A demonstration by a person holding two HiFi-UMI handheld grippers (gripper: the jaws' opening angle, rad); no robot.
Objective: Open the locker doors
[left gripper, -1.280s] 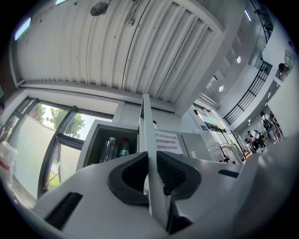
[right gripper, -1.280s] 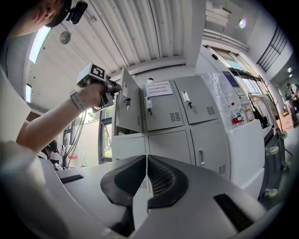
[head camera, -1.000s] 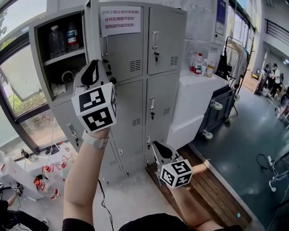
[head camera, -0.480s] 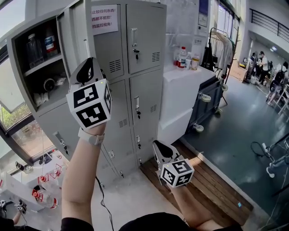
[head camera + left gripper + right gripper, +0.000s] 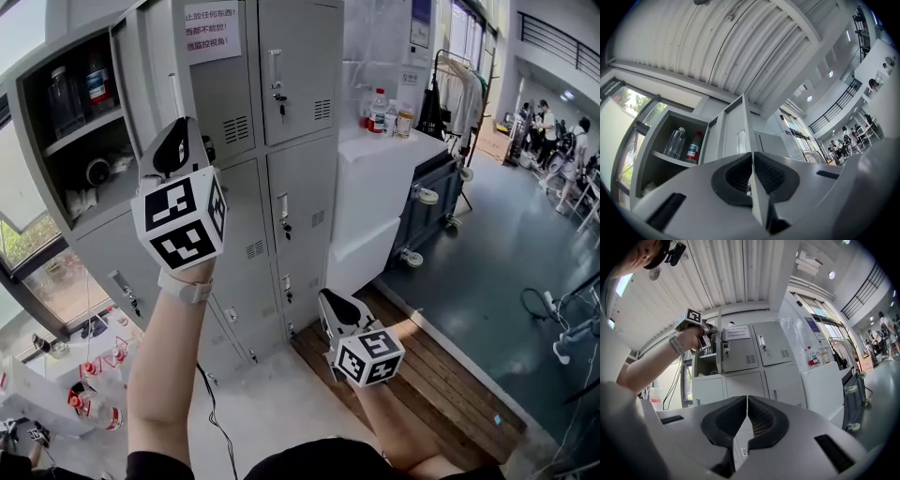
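Grey steel locker (image 5: 300,112) stands upright, three columns of tall, narrow doors, all shut but one. The top-left door (image 5: 150,75) is swung out from the front. Its long axis is vertical, and its free edge and handle point into the room towards the person. From the right gripper view it shows almost edge-on (image 5: 720,345), standing roughly square to the locker face. Behind it the open compartment holds two bottles (image 5: 67,94) on a shelf (image 5: 80,136). A paper notice (image 5: 211,30) is stuck on the shut door next to it.

The left gripper (image 5: 185,127) is held high, its jaws pressed together with nothing between them. In its own view (image 5: 753,154) the open door (image 5: 738,136) rises just beyond the tips, a little to their left. Whether the tips touch the door cannot be told.

The right gripper (image 5: 326,302) hangs low, well apart from the open door and in front of the bottom lockers. Its jaws (image 5: 747,398) are likewise closed on nothing, aimed at the shut lower doors.
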